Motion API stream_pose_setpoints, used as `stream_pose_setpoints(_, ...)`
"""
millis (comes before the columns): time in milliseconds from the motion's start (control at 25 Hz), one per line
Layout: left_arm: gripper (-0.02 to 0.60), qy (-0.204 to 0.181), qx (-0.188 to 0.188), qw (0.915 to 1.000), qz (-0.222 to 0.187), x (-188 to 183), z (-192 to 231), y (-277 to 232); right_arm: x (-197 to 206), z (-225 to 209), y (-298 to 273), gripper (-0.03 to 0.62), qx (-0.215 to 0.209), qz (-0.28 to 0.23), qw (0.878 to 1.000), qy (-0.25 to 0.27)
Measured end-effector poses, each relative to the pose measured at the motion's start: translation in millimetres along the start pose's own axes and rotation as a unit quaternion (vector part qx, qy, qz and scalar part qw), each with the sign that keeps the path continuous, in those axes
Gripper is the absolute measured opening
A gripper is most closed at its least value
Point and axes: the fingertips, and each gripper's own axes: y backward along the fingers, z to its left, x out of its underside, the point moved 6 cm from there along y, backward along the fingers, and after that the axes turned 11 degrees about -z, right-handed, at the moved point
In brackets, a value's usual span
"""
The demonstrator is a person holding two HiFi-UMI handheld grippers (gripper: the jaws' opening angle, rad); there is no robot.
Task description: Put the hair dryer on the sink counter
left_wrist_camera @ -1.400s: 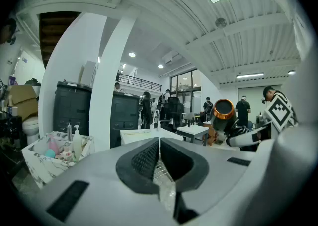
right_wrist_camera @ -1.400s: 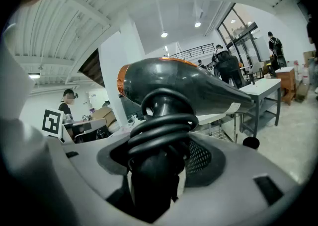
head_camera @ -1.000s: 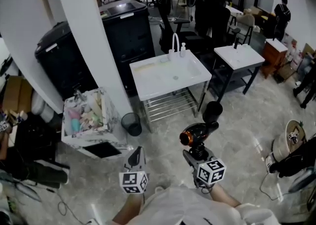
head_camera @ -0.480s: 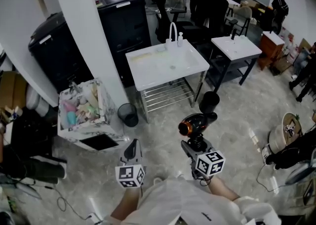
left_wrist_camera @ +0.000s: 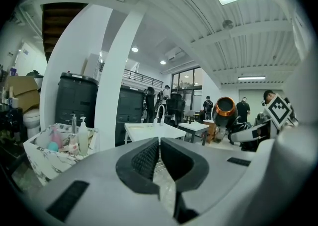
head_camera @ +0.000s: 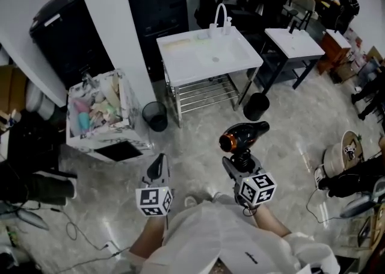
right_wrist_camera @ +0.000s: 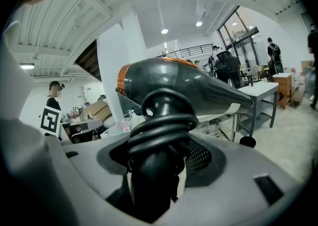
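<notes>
A black hair dryer (head_camera: 242, 135) with an orange ring at its rear rides upright in my right gripper (head_camera: 242, 163), whose jaws are shut on its cord-wrapped handle (right_wrist_camera: 159, 165). Its barrel (right_wrist_camera: 179, 87) lies level across the right gripper view. My left gripper (head_camera: 158, 169) hangs to the left of it, jaws shut and holding nothing (left_wrist_camera: 159, 158); the dryer (left_wrist_camera: 224, 109) also shows at that view's right. The white sink counter (head_camera: 180, 65) with a curved faucet (head_camera: 220, 14) stands ahead on a metal frame, some way off.
A marbled box (head_camera: 99, 123) full of bottles sits left of the sink, against a white pillar (head_camera: 111, 20). A small black bin (head_camera: 154, 115) and a second round bin (head_camera: 257, 106) flank the sink frame. Another white table (head_camera: 295, 43) stands right. People stand in the far background.
The view has closed in on the sink counter, which now sits higher and nearer in the head view. Both grippers keep their relative places; the dryer stays held.
</notes>
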Motion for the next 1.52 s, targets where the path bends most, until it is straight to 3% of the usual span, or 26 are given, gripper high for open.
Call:
stream_pose_setpoints(440,0.034,-0.003,0.008,0.9999,0.009,2,11,-19,3,-6,-18,0.287,0.009,0.009,1.000,-0.010)
stream_pose_setpoints(760,0.034,-0.013,-0.002,0.9998,0.012,1,12,-47,2,-27,-51,0.287,-0.008,0.012,1.000,-0.010)
stream_pose_setpoints(1520,0.034,-0.023,-0.015,0.9996,0.003,-14,-5,-229,-44,-142,-185,0.287,-0.055,0.026,0.998,-0.019)
